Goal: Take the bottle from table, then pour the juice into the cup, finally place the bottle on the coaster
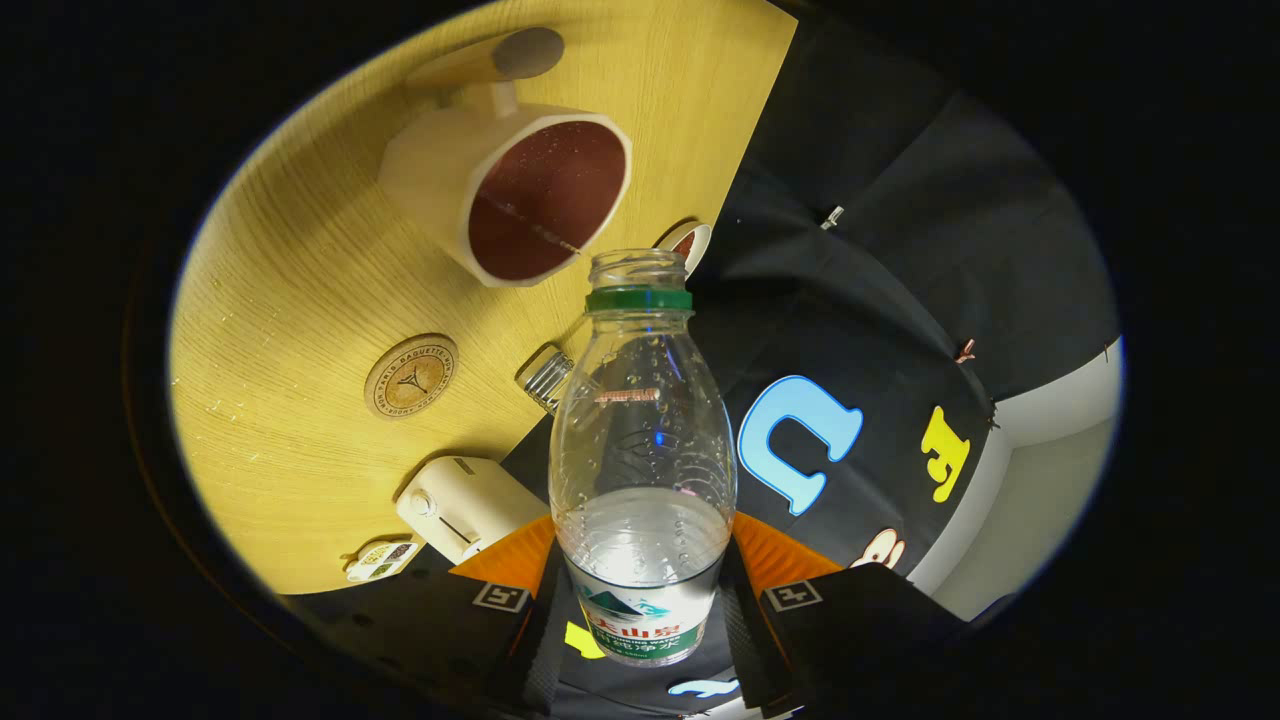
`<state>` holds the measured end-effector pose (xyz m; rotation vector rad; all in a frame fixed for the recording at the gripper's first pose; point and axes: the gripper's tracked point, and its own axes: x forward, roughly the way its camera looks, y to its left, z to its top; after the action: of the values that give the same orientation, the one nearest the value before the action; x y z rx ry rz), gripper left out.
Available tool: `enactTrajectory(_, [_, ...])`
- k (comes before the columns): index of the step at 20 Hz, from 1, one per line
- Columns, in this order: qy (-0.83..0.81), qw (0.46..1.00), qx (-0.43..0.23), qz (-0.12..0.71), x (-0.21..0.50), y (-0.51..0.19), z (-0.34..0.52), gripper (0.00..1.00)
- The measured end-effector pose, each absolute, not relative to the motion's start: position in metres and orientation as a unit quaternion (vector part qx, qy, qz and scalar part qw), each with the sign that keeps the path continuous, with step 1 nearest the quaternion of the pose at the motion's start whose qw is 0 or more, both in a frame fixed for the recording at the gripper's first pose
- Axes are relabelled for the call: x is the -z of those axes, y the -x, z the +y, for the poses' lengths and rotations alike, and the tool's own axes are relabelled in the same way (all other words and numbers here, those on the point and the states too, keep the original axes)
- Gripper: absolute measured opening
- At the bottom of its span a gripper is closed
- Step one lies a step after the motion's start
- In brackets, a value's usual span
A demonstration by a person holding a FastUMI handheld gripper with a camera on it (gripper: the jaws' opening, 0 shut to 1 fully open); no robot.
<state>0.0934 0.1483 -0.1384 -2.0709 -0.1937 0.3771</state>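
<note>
My gripper (pixel 640 585) is shut on a clear plastic bottle (pixel 642 440) with a green neck ring, no cap and a little clear liquid pooled near its base. The bottle stands between my fingers with its open mouth pointing ahead toward the cream cup (pixel 505 190). The whole view is tilted. The cup has a dark red inside and stands on the wooden table (pixel 300 270), just beyond the bottle's mouth. A round cork coaster (pixel 411 376) lies on the table beside the bottle's shoulder, nearer to me than the cup.
A small glass jar (pixel 545 378) lies close by the bottle's shoulder. A white boxy appliance (pixel 462 507) and a small packet (pixel 381 560) sit near the table's edge by my fingers. A second small cup (pixel 692 242) peeks out behind the bottle's mouth.
</note>
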Motion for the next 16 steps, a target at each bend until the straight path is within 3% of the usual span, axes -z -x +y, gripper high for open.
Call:
enactTrajectory(8, [0.805, 0.567, -0.165, -0.052, 0.151, -0.087, 0.141, 0.7])
enactTrajectory(16, [0.636, 0.745, -0.197, 0.051, 0.189, -0.071, 0.135, 0.7])
